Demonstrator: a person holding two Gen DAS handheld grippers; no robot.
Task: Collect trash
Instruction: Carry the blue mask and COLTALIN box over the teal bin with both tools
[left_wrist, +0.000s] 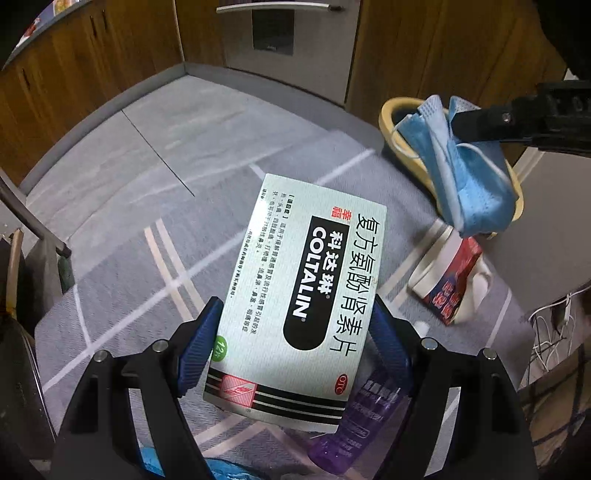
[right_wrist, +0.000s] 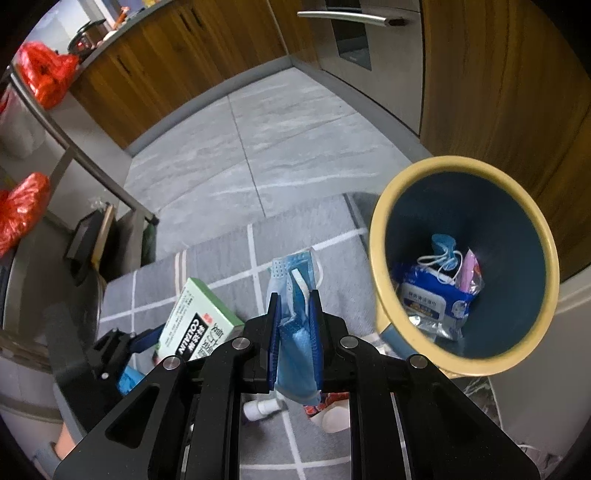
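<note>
A grey rug (right_wrist: 221, 273) with pale grid lines covers part of the tiled floor; the yellow-rimmed bin (right_wrist: 380, 236) stands at the rug's right edge, already holding a wipes pack (right_wrist: 432, 299) and a mask. The left gripper (left_wrist: 291, 343) grips the sides of a green-white medicine box (left_wrist: 299, 295), lifted above the rug; the right gripper (right_wrist: 295, 339), jaws narrow, pinches a blue face mask (right_wrist: 295, 332) beside the bin; a purple bottle (left_wrist: 354, 424) lies below the box.

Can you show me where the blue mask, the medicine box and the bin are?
mask (right_wrist: 297, 341), right wrist view, on the folded blue cloth between the pads.
box (left_wrist: 295, 295), left wrist view, on the printed top face.
bin (right_wrist: 380, 236), right wrist view, on the yellow rim's left side.
</note>
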